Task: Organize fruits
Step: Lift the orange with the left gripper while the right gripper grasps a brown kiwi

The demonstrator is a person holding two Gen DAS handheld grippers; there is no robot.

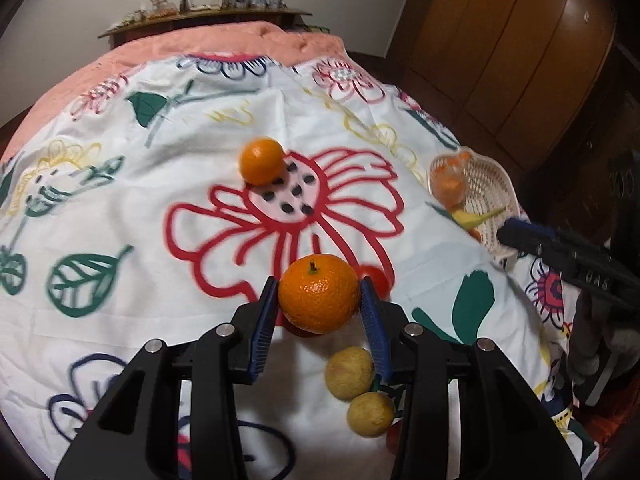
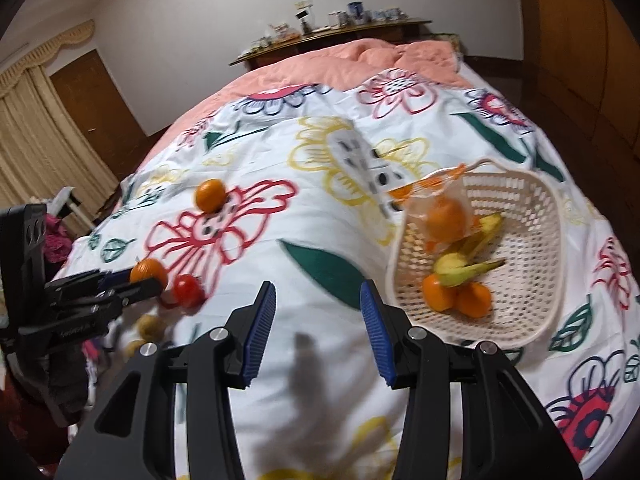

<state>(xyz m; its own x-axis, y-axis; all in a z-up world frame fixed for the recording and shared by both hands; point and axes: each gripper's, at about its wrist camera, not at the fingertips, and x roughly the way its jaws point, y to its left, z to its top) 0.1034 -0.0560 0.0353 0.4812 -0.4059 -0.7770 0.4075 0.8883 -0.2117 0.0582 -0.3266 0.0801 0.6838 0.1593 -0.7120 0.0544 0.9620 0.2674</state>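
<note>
- The left gripper [image 1: 319,300] is closed on a stemmed orange [image 1: 319,299]: both blue pads are pressed against its flanks, stem side up, so the fruit is gripped across its widest part where a round skin is least likely to slip.
- The fruit appears to be just clear of the flowered sheet [image 1: 160,200], though its underside is hidden; this is judged to be the pick-up step.
- Just behind the held orange, at about 2 o'clock from it, a red tomato [image 1: 378,278] is partly hidden by the right pad.
- Two brownish round fruits [image 1: 350,373] lie touching each other at 5 o'clock from the grip, beneath the right finger; they are left for later.
- A second orange [image 1: 262,161] rests well apart at 11 o'clock, on the red flower print.
- The right gripper [image 2: 318,312] is held with its jaws part-open and nothing between them, only bare sheet being seen in the gap; it seems to be kept idle near the basket, ready to steady it.
- The white lattice basket [image 2: 540,240] is seen at 2 o'clock from the right gripper, tipped toward the camera on the soft bed.
- In it are gathered oranges, a bagged orange [image 2: 446,216] and yellow-green bananas [image 2: 468,268], so it is taken as the place meant for the held fruit.
- Little of the task is judged done: several fruits remain loose.
</note>
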